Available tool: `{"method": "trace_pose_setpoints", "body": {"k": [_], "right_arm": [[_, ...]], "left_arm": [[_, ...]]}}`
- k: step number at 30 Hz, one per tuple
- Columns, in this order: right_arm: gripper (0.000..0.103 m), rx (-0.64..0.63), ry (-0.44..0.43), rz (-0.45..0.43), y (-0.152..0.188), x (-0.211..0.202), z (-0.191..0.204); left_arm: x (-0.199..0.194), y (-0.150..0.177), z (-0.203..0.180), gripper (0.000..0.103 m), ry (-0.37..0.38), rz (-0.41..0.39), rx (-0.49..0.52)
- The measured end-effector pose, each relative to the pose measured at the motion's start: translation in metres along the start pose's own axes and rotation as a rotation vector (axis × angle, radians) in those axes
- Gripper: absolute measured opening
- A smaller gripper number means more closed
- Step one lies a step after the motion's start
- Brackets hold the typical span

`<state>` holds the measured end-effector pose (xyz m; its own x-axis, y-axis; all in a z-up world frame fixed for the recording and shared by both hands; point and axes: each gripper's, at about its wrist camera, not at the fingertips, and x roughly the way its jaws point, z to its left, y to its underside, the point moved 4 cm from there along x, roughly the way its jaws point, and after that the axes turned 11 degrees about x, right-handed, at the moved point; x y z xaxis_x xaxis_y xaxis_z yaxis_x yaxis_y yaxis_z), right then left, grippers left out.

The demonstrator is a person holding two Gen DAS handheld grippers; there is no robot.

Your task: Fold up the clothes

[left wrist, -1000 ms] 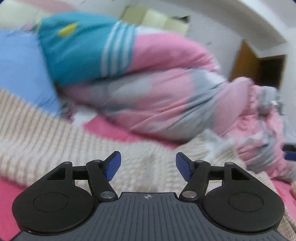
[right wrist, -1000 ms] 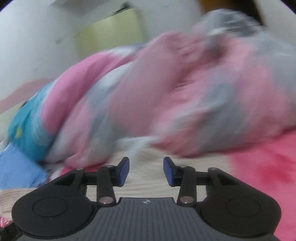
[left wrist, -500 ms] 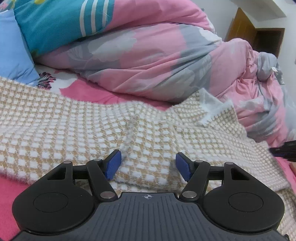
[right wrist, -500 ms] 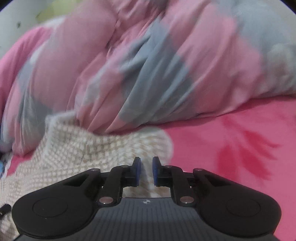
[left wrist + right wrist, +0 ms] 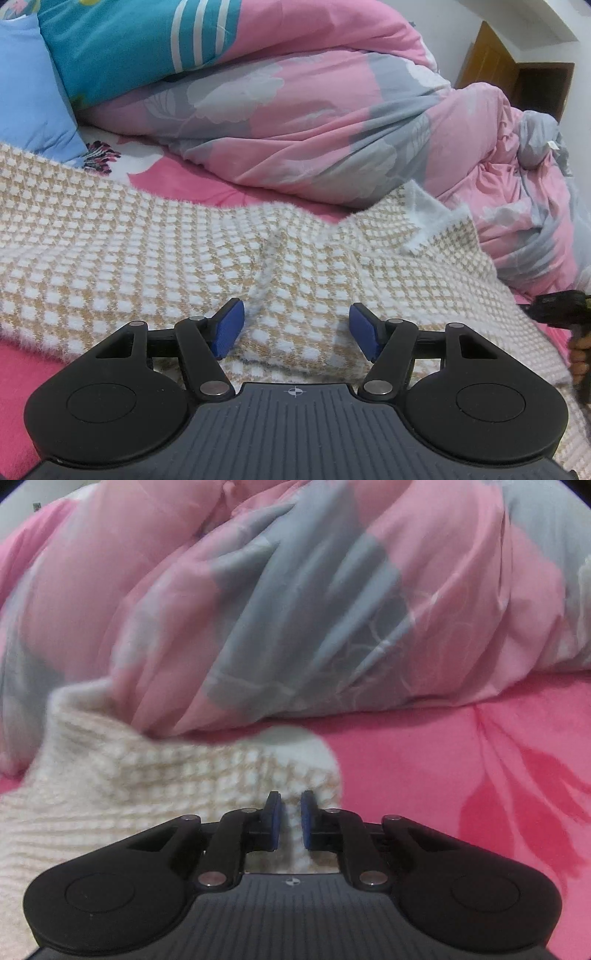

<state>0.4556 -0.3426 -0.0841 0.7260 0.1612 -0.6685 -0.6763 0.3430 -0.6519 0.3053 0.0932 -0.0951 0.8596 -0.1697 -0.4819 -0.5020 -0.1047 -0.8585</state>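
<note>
A cream and tan checked knit sweater [image 5: 147, 258] lies spread across the pink bed. My left gripper [image 5: 297, 332] hovers low over its middle, open, pads wide apart, with a raised crease of knit just ahead of the left pad. At the sweater's right corner [image 5: 147, 775] my right gripper [image 5: 290, 821] has its jaws closing, and a ridge of knit fills the narrow gap between the blue pads. In the left wrist view the right gripper [image 5: 554, 310] shows as a black tip at the far right edge, with a person's hand behind it.
A bulky pink and grey duvet [image 5: 295, 110] is heaped right behind the sweater and fills the right wrist view [image 5: 295, 609]. A blue pillow [image 5: 29, 92] and teal striped bedding [image 5: 122, 44] lie at the back left. Pink bedsheet [image 5: 461, 775] extends to the right.
My right gripper dropped from facing the duvet to the sweater's corner, and its jaws narrowed onto the knit. My left gripper sank slightly toward the sweater, then held still.
</note>
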Motion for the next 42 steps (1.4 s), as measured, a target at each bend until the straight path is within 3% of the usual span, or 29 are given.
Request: {"method": "trace_pose_setpoints", "body": {"k": [3,5,8,12,15,18,21,25,28,31,32,38,42], "right_arm": [[0.014,0.082,0.008,-0.015,-0.008,-0.02,-0.007],[0.014,0.102,-0.04,-0.026,-0.009,-0.048,-0.005],[0.014,-0.064,-0.111,0.0,0.016,-0.092,0.017],[0.012,-0.258,-0.037,0.061,0.065,-0.087,0.015],[0.014,-0.19,-0.004,0.066,0.06,-0.104,0.02],[0.014,-0.273,-0.042,0.017,0.071,-0.138,0.03],[0.014,-0.322,-0.013,0.038,0.101,-0.131,0.014],[0.015,-0.31,0.041,0.049,0.085,-0.138,0.032],[0.015,-0.35,0.028,-0.021,0.081,-0.142,0.045],[0.015,-0.37,0.026,0.026,0.112,-0.119,0.036],[0.015,-0.409,0.026,-0.011,0.121,-0.118,0.036],[0.015,-0.433,0.041,-0.043,0.094,-0.114,0.065],[0.016,-0.491,0.046,-0.014,0.109,-0.079,0.067]], "left_arm": [[0.0,0.0,0.001,0.063,0.002,0.0,-0.005],[0.0,0.0,0.001,0.063,0.002,0.0,-0.005],[0.0,0.0,0.001,0.063,0.002,0.001,-0.004],[0.0,0.0,0.002,0.064,0.003,0.003,-0.007],[0.0,0.0,0.004,0.064,0.012,0.002,-0.02],[0.001,0.0,0.005,0.064,0.014,0.002,-0.021],[0.0,0.0,0.004,0.064,0.015,0.002,-0.022],[0.0,0.0,0.007,0.064,0.025,-0.002,-0.042],[0.0,0.0,0.007,0.064,0.021,-0.001,-0.04],[0.0,0.0,0.007,0.064,0.021,0.0,-0.041],[-0.001,0.0,0.007,0.064,0.022,0.0,-0.042],[0.0,-0.001,0.007,0.065,0.023,0.001,-0.043],[0.0,-0.001,0.008,0.066,0.025,0.001,-0.046]]}}
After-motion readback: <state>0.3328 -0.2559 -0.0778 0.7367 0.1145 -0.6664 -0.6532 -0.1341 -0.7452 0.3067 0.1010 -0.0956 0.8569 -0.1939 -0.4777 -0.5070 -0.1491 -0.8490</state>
